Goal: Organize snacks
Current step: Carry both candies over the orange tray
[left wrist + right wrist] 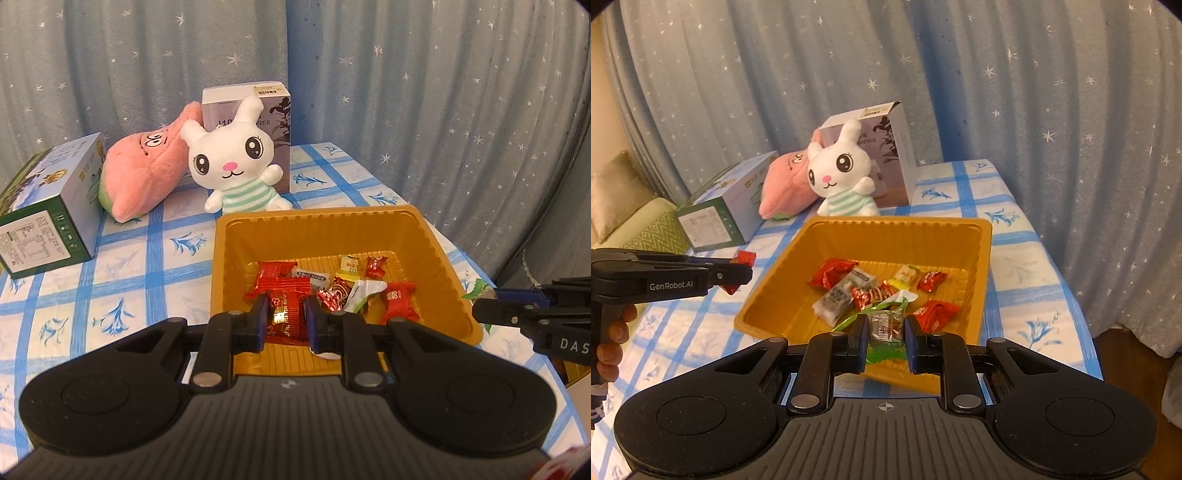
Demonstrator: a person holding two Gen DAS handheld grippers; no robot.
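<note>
A gold plastic tray holds several wrapped snacks, mostly red ones. In the left wrist view my left gripper is shut on a red packet with a gold pattern, held over the tray's near left side. The right wrist view shows my right gripper shut on a green and clear wrapped snack above the tray's near edge. From there the left gripper appears at the left of the tray with the red packet in its tips. The right gripper enters the left wrist view at the tray's right rim.
Behind the tray sit a white bunny plush, a pink plush, a grey box and a green box, all on a blue checked tablecloth. A starred curtain hangs behind. A hand grips the left tool.
</note>
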